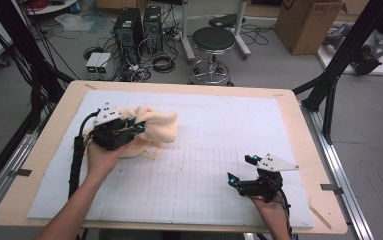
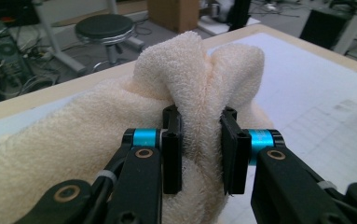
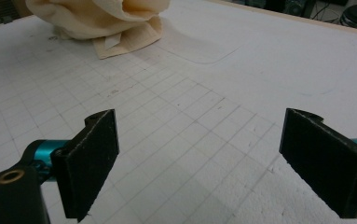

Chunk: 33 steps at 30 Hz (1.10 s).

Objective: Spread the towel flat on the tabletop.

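We hold the left gripper (image 1: pixel 140 125) clamped on a fold of the cream towel (image 1: pixel 156 127); in the left gripper view its two black jaws pinch a raised ridge of the terry cloth (image 2: pixel 199 135) between them, standing only partly apart because the bunched fabric fills the gap. The towel sits crumpled on the white mat (image 1: pixel 229 120) that covers the table (image 1: pixel 49 150), toward the mat's far left corner, with a flat corner of it lying on the mat on the near side of the heap. Our left hand (image 1: pixel 104 155) comes in from the near edge. Our right gripper (image 1: pixel 240 169) rests well apart from the towel, near the mat's near right corner, over the printed grid. In the right gripper view its jaws stand wide open with nothing between them, and the towel (image 3: pixel 101 18) shows at the top left.
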### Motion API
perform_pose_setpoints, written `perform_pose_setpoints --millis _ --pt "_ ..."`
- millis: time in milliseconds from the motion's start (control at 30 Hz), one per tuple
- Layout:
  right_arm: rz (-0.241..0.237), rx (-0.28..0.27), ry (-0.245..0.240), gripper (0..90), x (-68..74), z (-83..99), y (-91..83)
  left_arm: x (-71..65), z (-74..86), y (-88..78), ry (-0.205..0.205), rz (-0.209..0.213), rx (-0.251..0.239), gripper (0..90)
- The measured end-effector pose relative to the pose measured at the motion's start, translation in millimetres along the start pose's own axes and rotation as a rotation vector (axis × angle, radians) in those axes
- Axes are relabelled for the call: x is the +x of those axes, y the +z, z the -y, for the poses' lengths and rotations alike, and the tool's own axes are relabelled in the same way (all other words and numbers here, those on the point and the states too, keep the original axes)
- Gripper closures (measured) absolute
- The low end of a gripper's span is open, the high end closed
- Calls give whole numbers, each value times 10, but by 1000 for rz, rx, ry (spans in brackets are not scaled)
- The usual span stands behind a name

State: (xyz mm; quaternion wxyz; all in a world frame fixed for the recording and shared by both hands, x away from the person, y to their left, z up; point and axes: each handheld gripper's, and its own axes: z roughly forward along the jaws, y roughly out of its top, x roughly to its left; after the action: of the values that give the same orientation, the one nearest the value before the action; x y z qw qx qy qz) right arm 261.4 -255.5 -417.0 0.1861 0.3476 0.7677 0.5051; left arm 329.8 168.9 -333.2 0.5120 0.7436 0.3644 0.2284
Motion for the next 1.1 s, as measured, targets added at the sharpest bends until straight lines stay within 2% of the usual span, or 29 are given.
perform_pose_setpoints --millis 133,300,367,433,600,700,733,800,867,933,967,1000,1067,1100 --pt "5 -2 -5 112 -2 0 -7 -207 -40 103 13 42 -6 735" --pt "9 -6 2 112 -14 6 -24 -456 -63 258 -4 112 -11 735" --pt "10 -8 6 112 -23 5 -31 -552 -66 319 4 134 -8 735" --pt "13 -13 2 112 -30 5 -31 -632 -56 397 -12 166 0 735" --pt "9 -2 3 112 -12 7 -26 -878 -25 594 5 226 36 734" --pt "12 -7 -11 112 -18 6 -32 -1037 -97 583 32 255 -1 734" --pt "12 -7 -2 112 -13 8 -44 -1067 -130 576 40 262 -8 734" --pt "14 -13 -8 112 -23 11 -59 -1090 -188 571 39 277 -8 734" --pt "13 -13 -4 112 -27 18 -68 -1093 -207 590 57 276 -9 734" --pt "11 -13 -5 112 -29 21 -68 -1049 -180 676 61 277 4 733" --pt "11 -13 -6 112 -29 21 -66 -1013 -154 733 109 247 16 731" --pt "10 -12 -12 112 -29 21 -64 -965 -121 805 132 217 40 729" --pt "6 -8 -3 112 -11 20 -61 -830 -39 959 102 199 91 722" --pt "3 -10 -14 112 -11 20 -57 -769 0 1025 113 176 111 720"
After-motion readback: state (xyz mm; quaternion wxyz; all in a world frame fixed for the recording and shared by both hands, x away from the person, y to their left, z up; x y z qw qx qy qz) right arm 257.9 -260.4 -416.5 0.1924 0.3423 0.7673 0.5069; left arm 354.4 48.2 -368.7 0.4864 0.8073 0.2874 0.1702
